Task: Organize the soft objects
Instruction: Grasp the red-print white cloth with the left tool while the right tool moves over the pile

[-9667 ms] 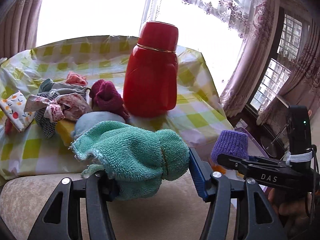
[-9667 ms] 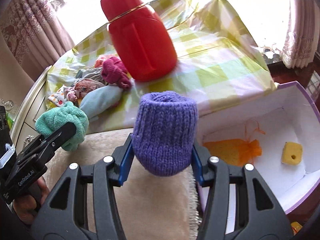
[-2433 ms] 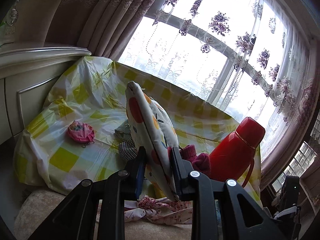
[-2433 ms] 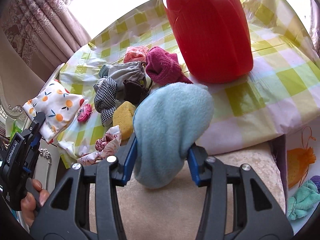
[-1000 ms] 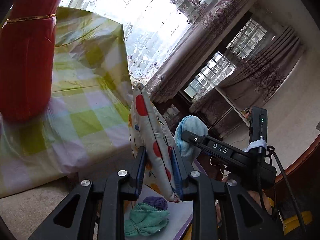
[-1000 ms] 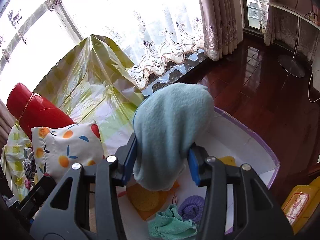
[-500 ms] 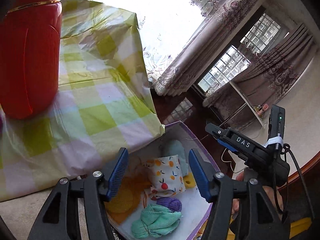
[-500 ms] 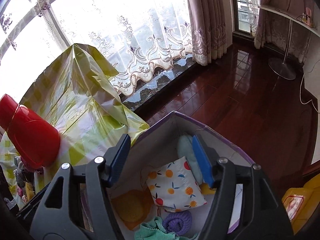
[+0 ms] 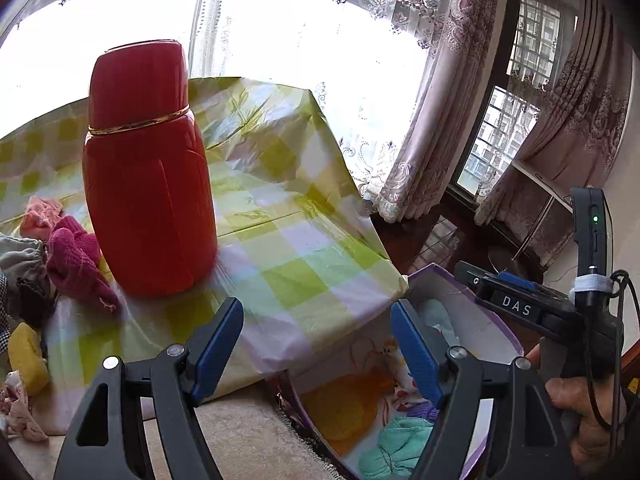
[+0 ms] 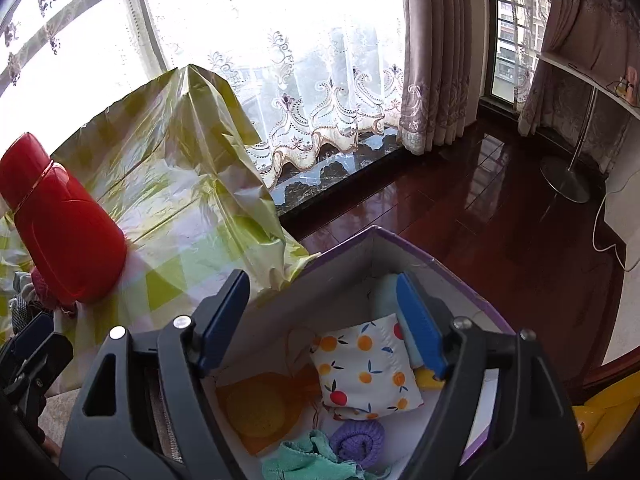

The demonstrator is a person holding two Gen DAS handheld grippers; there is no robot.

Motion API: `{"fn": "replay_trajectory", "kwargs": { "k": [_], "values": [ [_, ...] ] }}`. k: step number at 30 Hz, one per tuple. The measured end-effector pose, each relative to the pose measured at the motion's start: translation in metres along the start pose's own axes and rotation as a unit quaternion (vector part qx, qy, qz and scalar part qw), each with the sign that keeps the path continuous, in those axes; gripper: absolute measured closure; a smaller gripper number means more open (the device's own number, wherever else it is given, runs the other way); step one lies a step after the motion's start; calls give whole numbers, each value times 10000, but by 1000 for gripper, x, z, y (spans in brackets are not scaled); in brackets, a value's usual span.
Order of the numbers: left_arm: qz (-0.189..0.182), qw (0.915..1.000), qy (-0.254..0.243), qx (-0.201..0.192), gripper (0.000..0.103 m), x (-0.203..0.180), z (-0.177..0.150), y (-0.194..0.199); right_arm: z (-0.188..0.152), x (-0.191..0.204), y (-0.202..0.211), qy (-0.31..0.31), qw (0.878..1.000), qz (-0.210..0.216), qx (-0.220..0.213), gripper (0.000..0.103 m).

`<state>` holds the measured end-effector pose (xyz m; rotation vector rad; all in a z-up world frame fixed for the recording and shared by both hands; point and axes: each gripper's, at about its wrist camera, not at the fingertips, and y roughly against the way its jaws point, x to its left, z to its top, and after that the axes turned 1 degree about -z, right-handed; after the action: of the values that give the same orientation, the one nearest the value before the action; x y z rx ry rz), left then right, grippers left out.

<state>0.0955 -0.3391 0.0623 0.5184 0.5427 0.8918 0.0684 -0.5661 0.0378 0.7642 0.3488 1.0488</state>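
Note:
My left gripper hangs over the table's near corner, its jaws opening with nothing between them. My right gripper hovers above the purple-rimmed box, jaws also opening and empty. In the box lie a fruit-print pillow, a light blue cloth, an orange pouch, a purple knit piece, a teal towel and a yellow sponge. On the checked tablecloth lie a magenta cloth, a pink cloth, a grey cloth and another yellow sponge.
A tall red flask stands on the table beside the cloth pile. A beige cushioned seat lies below my left gripper. A hand holds the right gripper's body. Dark wooden floor, curtains and a lamp base lie beyond the box.
Both grippers have let go: the fruit-print pillow and the light blue cloth now lie in the box. Both sets of jaws stand wider, and the left view has swung back toward the table.

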Motion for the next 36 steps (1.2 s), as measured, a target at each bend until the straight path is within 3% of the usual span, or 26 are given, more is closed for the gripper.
{"fn": "replay_trajectory", "kwargs": {
  "k": [5, 8, 16, 19, 29, 33, 36],
  "values": [
    [207, 9992, -275, -197, 26, 17, -4, 25, -14, 39, 4, 528, 9980, 316, 119, 24],
    [298, 9990, -279, -187, 26, 27, -8, 34, -24, 62, 2, 721, 9940, 736, 354, 24],
    [454, 9981, 411, -87, 26, 81, -26, 59, -47, 121, 8, 1166, 9825, 1284, 674, 24],
    [705, 9944, 771, -174, 27, 104, -36, 76, -55, 141, 11, 1355, 9768, 1474, 765, 24],
    [1401, 9715, 1904, -156, 27, 190, -73, 125, -78, 203, 13, 1894, 9559, 1925, 1150, 24],
    [1544, 9542, 2558, -154, 29, 229, -88, 137, -85, 228, 14, 2134, 9461, 2099, 1234, 24],
    [1582, 9457, 2839, 72, 33, 250, -95, 133, -88, 243, 15, 2238, 9407, 2206, 1277, 24]
  ]
}}
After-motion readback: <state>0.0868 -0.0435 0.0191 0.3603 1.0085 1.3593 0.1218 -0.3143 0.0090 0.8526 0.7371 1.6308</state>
